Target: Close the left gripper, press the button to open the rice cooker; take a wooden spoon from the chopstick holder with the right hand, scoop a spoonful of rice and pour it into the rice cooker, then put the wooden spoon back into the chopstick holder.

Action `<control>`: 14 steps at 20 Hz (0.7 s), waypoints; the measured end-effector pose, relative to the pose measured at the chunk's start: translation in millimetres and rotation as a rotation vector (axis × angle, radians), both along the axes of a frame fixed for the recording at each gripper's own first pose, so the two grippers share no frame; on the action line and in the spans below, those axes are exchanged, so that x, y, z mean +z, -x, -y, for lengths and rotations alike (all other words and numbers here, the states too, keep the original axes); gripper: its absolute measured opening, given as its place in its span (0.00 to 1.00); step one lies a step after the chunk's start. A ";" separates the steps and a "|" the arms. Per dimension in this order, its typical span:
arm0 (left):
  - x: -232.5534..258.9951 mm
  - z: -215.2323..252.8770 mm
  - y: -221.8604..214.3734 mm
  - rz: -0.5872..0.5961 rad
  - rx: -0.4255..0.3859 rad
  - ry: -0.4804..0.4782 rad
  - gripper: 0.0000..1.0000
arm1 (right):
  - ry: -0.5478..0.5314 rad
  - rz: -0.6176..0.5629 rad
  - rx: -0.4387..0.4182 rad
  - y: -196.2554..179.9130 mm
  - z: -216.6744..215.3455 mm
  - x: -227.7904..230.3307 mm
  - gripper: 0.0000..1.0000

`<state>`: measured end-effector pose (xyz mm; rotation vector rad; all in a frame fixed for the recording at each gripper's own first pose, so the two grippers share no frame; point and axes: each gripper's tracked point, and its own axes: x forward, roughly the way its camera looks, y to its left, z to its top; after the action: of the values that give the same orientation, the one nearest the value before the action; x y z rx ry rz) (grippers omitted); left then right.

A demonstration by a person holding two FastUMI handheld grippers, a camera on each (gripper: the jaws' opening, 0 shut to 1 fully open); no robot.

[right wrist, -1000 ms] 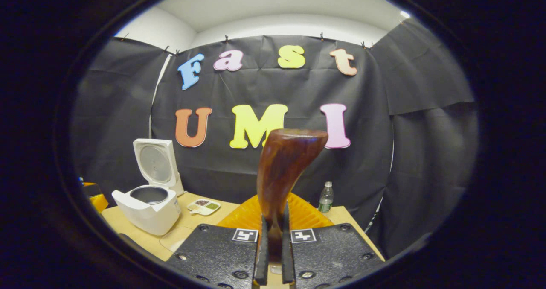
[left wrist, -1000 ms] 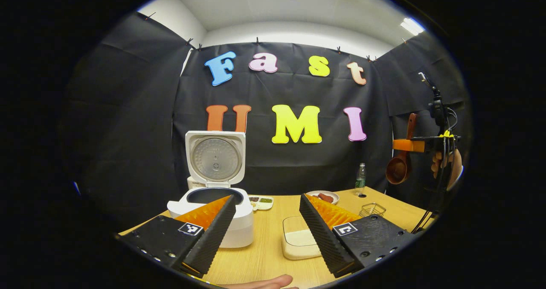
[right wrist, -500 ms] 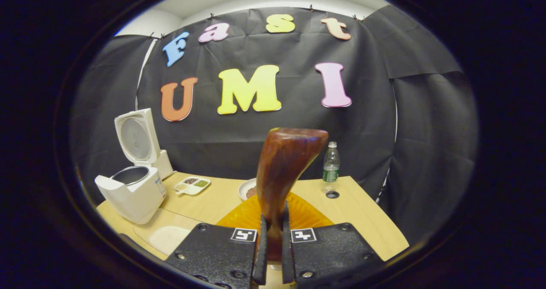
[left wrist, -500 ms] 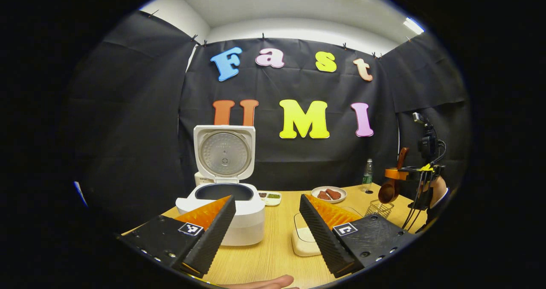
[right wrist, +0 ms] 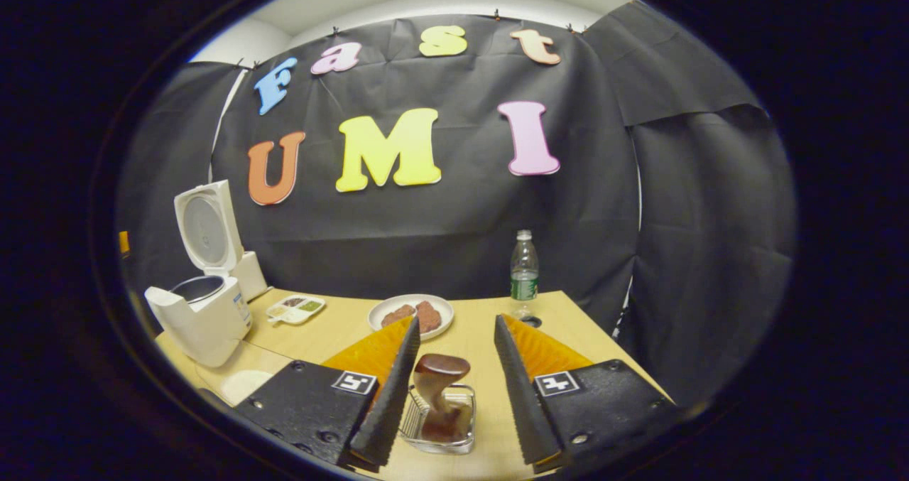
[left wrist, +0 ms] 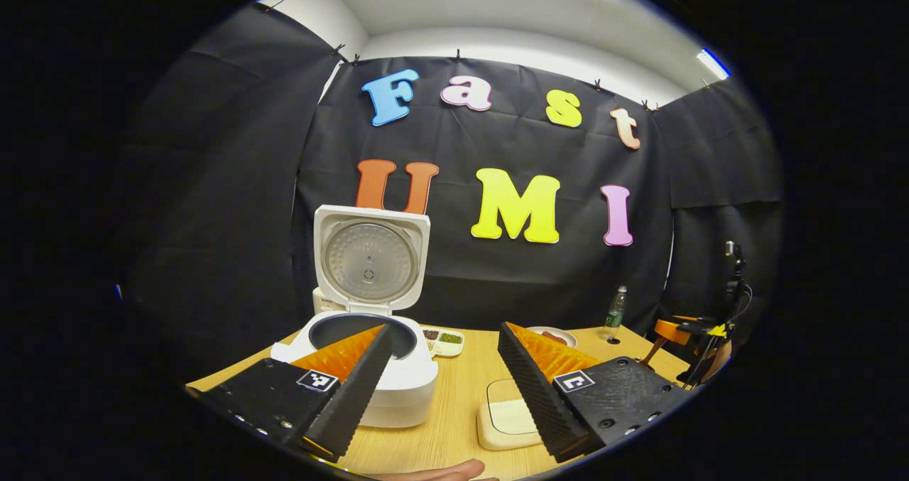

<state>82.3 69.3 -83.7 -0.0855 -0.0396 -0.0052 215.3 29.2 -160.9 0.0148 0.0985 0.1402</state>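
The wooden spoon (right wrist: 440, 388) stands handle up in the wire chopstick holder (right wrist: 413, 415) on the table. My right gripper (right wrist: 454, 385) is open, its fingers on either side of the spoon's handle and apart from it. The white rice cooker (left wrist: 369, 371) (right wrist: 202, 317) sits with its lid up and its dark pot showing. My left gripper (left wrist: 444, 381) hangs open over the table, holding nothing, with the cooker behind its left finger. A shallow white dish of rice (left wrist: 508, 420) (right wrist: 241, 385) lies between the cooker and the holder. The right gripper (left wrist: 675, 328) shows far right in the left gripper view.
A plate with brown food (right wrist: 412, 314), a small divided condiment tray (right wrist: 295, 309) and a plastic bottle (right wrist: 524, 275) stand along the back of the wooden table (right wrist: 341, 332). A fingertip (left wrist: 440, 472) shows at the lower edge of the left gripper view.
My right gripper came down with the spoon, set it in the chopstick holder, and opened, letting it go. The left gripper stayed open and shifted only slightly.
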 end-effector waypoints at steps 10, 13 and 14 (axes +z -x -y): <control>78.1 -21.9 -54.8 0.054 0.012 -0.023 0.93 | 0.040 0.085 -0.079 57.9 48.9 35.8 1.00; 104.0 -31.1 -73.7 0.064 0.022 -0.055 0.93 | 0.031 0.092 -0.060 69.6 45.5 40.9 0.97; 115.4 -32.4 -80.5 0.071 0.025 -0.054 0.93 | 0.031 0.098 -0.053 71.0 42.7 42.0 0.98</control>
<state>162.8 101.7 31.7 -0.0306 -0.1111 0.0159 144.2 -13.5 -118.9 -0.0204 0.0022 0.0864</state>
